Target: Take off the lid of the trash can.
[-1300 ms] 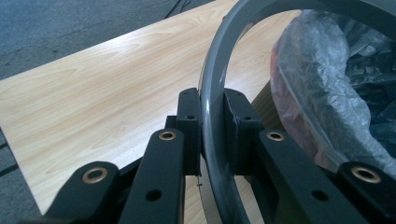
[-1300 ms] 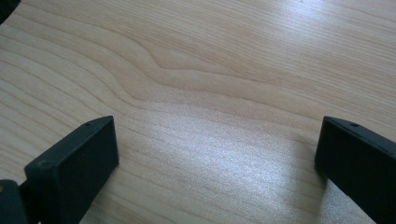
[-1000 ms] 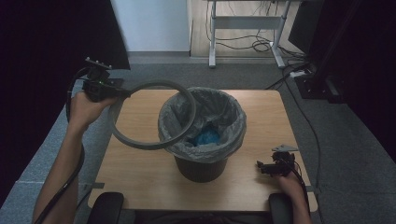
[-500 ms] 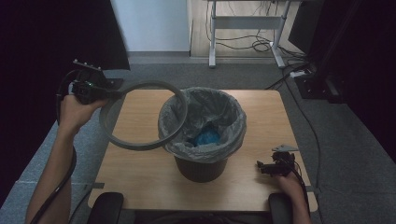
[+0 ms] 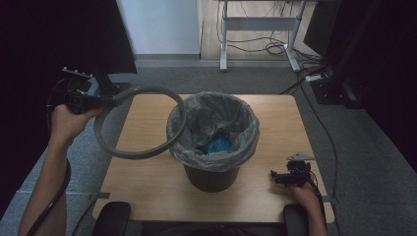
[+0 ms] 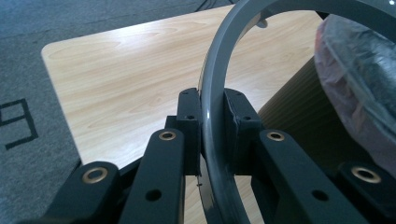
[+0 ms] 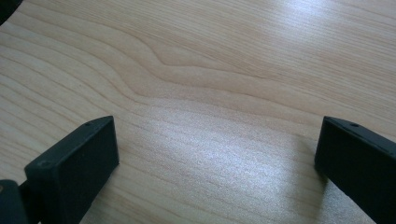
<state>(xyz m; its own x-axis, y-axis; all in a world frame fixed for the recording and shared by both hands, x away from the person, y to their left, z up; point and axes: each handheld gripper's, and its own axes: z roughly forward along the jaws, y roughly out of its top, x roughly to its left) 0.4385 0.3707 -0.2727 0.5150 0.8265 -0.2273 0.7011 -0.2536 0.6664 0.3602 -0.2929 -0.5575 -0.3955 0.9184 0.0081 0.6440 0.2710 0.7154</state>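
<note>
Left gripper (image 5: 105, 101) carried grey ring (image 5: 142, 153) leftward, tilted.

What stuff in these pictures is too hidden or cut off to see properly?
- Blue thing inside the bin, high view: mostly sunk in the grey bag, too small and dim to name.
- Grey ring, left gripper view: clamped by the left gripper; its far side is cut off by the top and right edges.
- Bin's bottom, high view: hidden behind its own bagged rim.
- Right gripper, right gripper view: its body is cut off by the bottom edge.
</note>
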